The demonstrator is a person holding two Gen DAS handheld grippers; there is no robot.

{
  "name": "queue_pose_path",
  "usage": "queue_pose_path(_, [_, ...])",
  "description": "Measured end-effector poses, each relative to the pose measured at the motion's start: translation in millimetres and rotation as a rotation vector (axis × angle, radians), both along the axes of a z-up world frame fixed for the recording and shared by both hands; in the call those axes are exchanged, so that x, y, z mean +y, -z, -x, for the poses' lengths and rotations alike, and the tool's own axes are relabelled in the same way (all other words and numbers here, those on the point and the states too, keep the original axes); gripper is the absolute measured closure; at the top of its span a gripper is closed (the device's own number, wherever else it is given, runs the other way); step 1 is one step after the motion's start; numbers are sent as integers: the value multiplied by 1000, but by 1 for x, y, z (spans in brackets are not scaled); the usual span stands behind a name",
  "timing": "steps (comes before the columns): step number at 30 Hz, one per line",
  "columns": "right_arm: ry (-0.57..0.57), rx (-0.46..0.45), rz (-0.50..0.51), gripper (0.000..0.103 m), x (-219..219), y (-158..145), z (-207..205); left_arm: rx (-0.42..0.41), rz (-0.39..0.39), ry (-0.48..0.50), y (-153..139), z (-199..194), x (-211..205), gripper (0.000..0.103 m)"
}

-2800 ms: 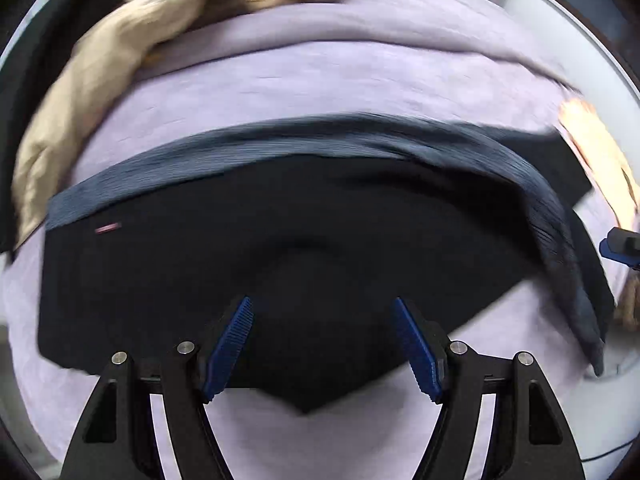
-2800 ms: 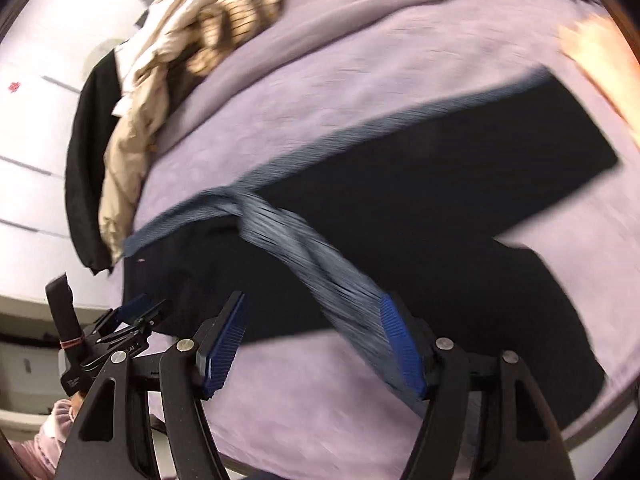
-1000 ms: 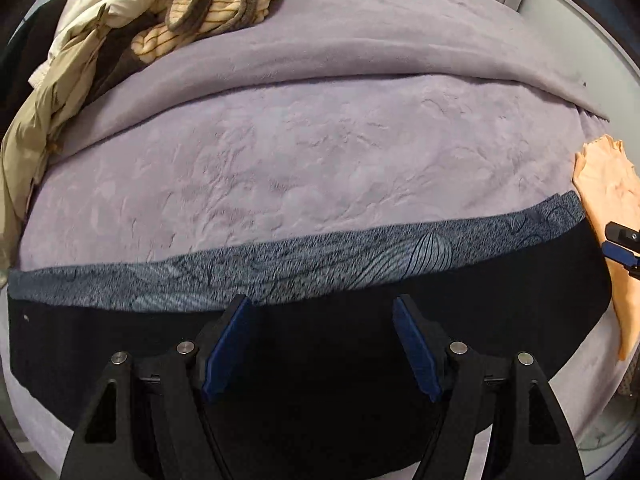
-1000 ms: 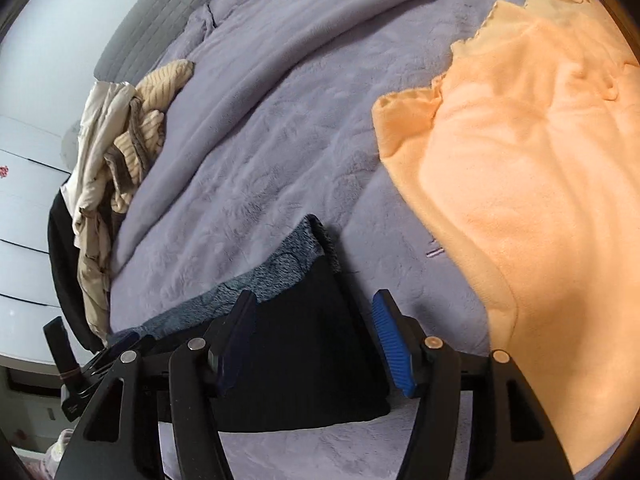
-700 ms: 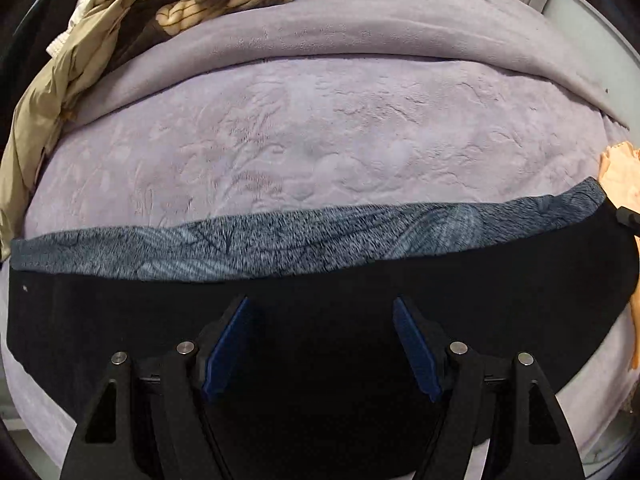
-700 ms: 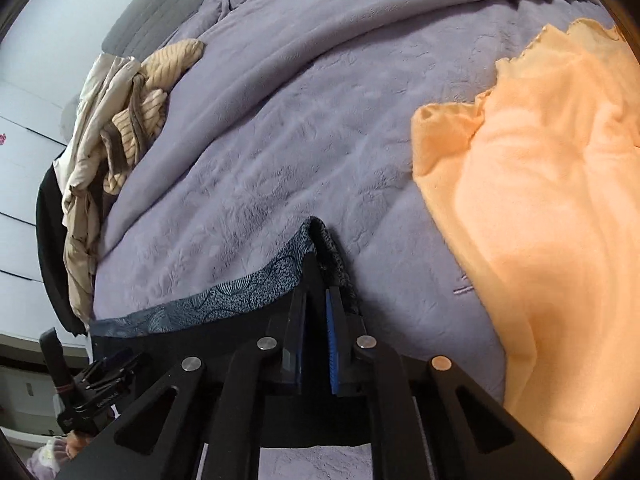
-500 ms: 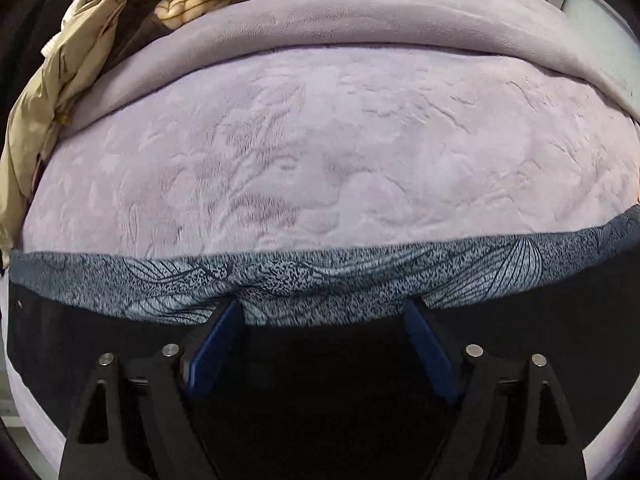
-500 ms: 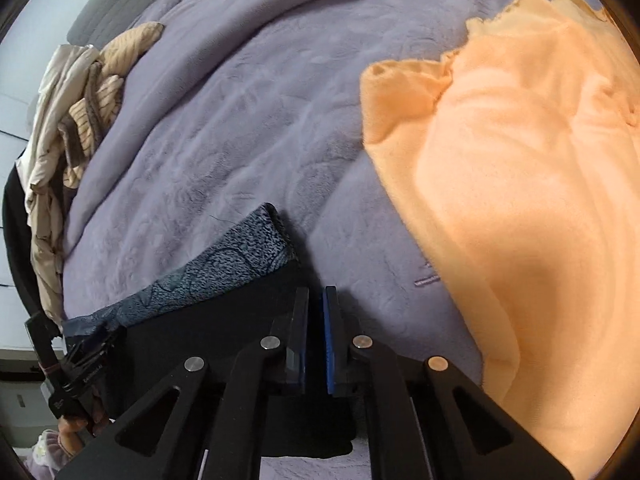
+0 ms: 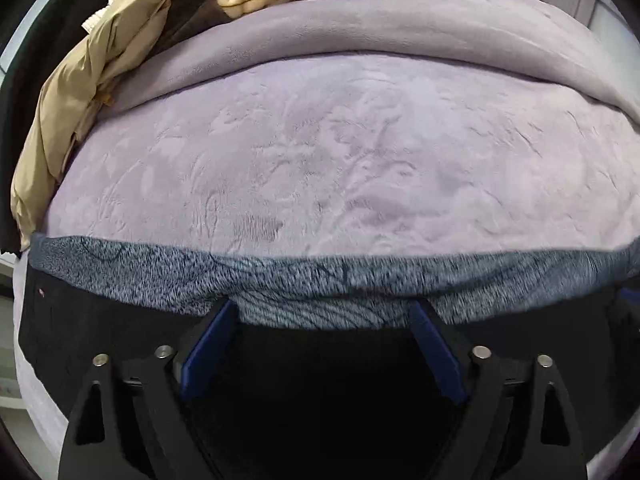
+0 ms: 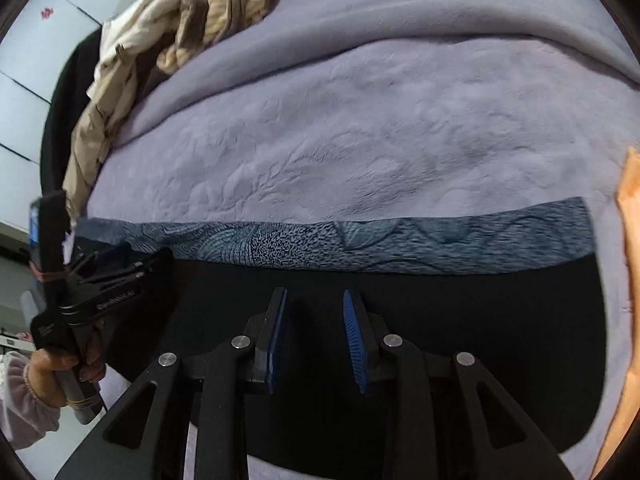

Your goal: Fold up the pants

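Black pants (image 9: 120, 332) with a grey-blue patterned band (image 9: 320, 284) lie flat across the lilac blanket. My left gripper (image 9: 322, 320) hovers low over the band's near edge. Its jaws are wide and still opening, with cloth under them but none pinched. In the right wrist view the pants (image 10: 480, 312) stretch from left to right, with the band (image 10: 400, 240) along their far side. My right gripper (image 10: 316, 320) is over the black cloth, jaws a little apart and opening, with nothing gripped. At the pants' left end a hand (image 10: 60, 364) holds the left gripper (image 10: 116, 256).
The lilac blanket (image 9: 340, 160) covers the bed, with a thick fold (image 9: 360, 40) further back. A heap of beige and striped clothes (image 9: 100, 60) lies at the back left. An orange cloth (image 10: 630, 240) sits just past the pants' right end.
My right gripper closed at the pants' right end beside the orange cloth, then swung left over the middle and parted its jaws. My left gripper sank closer to the band and widened.
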State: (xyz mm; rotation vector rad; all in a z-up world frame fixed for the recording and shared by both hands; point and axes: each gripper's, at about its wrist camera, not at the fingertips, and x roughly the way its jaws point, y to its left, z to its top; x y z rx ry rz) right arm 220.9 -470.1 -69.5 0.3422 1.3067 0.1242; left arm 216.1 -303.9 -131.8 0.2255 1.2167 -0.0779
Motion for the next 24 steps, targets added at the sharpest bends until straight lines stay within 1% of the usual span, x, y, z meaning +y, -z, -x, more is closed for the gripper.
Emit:
queue_pose_path(1, [12, -8, 21, 74, 0, 7, -6, -11, -2, 0, 1, -6, 1, 12])
queue_pose_path(4, [72, -11, 6, 76, -8, 12, -23, -12, 4, -7, 6, -24, 1, 12])
queue_pose_path(6, [127, -15, 38, 76, -17, 6, -29, 6, 18, -31, 4, -38, 5, 12])
queue_pose_path(7, [160, -16, 52, 72, -22, 2, -28, 9, 23, -45, -2, -41, 9, 12])
queue_pose_path(9, [219, -27, 9, 72, -36, -11, -18, -7, 24, -54, -15, -41, 17, 12])
queue_pose_path(10, [243, -35, -22, 71, -43, -18, -9, -10, 24, -52, -20, -49, 24, 12])
queue_pose_path(11, [265, -42, -44, 67, -52, -25, 5, -13, 21, -48, -26, -46, 28, 12])
queue_pose_path(12, [292, -50, -59, 64, -59, -33, 21, -22, 4, -43, -34, -39, 36, 12])
queue_pose_path(14, [362, -67, -89, 54, -77, -45, 63, -31, -23, -43, -41, -24, 49, 12])
queue_pose_path(16, [444, -65, -130, 54, -100, -48, 103, -29, -48, -66, -45, -8, 70, 12])
queue_pose_path(17, [501, -55, -164, 54, -109, -46, 126, -27, -54, -83, -45, 3, 82, 12])
queue_pose_path(20, [619, -25, -257, 54, -126, -30, 165, -22, -60, -160, -41, 24, 120, 12])
queue_pose_path(22, [670, -22, -315, 54, -139, -16, 174, 16, -45, -216, -29, 29, 138, 12])
queue_pose_path(24, [722, -42, -418, 54, -149, -4, 178, 59, -49, -251, -11, 33, 147, 12])
